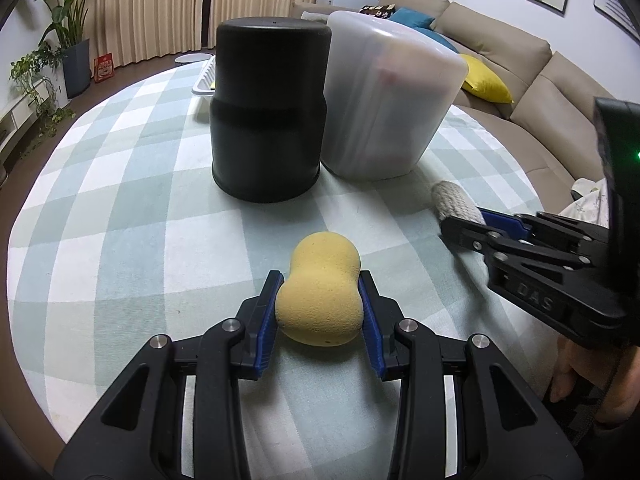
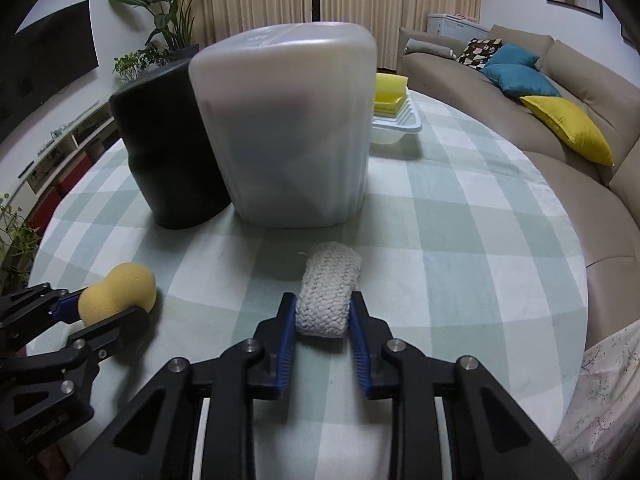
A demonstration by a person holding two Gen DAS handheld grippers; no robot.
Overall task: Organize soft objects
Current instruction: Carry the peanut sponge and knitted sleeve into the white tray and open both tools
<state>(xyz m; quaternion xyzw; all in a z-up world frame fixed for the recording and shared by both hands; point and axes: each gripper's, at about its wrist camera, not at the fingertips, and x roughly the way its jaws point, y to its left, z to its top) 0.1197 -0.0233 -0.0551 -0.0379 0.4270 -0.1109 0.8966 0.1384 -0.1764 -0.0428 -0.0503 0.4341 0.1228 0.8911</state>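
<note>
In the left wrist view, my left hand-held gripper (image 1: 320, 304) was pinching the yellow sponge (image 1: 320, 290) at its thin middle, with one blue pad on each side. The sponge was soft and bumpy, shaped like a peanut, and it sat low on the checked table (image 1: 120, 220). Straight ahead of this hand-held gripper stood a black tub (image 1: 269, 108), smooth and round, turned upside down. Just to its right stood a cloudy plastic tub (image 1: 390, 96), also upside down. Off to the right I saw my right hand-held gripper (image 1: 460, 220) holding a woven roll (image 1: 456, 200).

In the right wrist view, my right hand-held gripper (image 2: 323, 312) squeezed the near end of the woven roll (image 2: 328, 292) between its blue pads. The roll looked like thick, knotty rope, pale and squishy. The cloudy plastic tub (image 2: 288, 128) stood right ahead, and the black tub (image 2: 168, 152) touched it on the left. Farther ahead, to the right, a white tray (image 2: 398, 120) held flat yellow sponges (image 2: 390, 88).

I think this was the grabbing step. Next, I should lift both soft things gently and carry them, maybe to the tray.
</note>
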